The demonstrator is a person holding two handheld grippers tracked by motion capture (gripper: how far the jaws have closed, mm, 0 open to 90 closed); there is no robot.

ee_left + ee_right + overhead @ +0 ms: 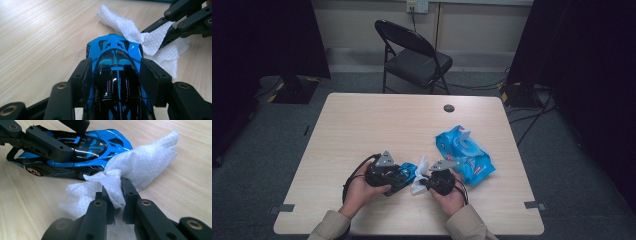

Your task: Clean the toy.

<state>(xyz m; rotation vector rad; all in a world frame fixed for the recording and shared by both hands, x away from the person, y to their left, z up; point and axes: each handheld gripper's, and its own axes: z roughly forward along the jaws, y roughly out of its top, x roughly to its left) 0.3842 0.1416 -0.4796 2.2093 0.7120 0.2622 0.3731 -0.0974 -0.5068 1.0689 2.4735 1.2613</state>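
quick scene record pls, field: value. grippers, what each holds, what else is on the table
left gripper: shut on blue and black toy sports car, jaws clamping its two sides
right gripper: shut on white textured wet wipe, bunched between the jaws
contact: wipe pressed against one end of the car, beside a wheel
car: wheels down on the light wooden table
also on table: blue wet wipe packet with its flap up, beyond the right gripper
background: black folding chair behind the table

text: none readable | wipes pack (pixel 464 154): print too small to read
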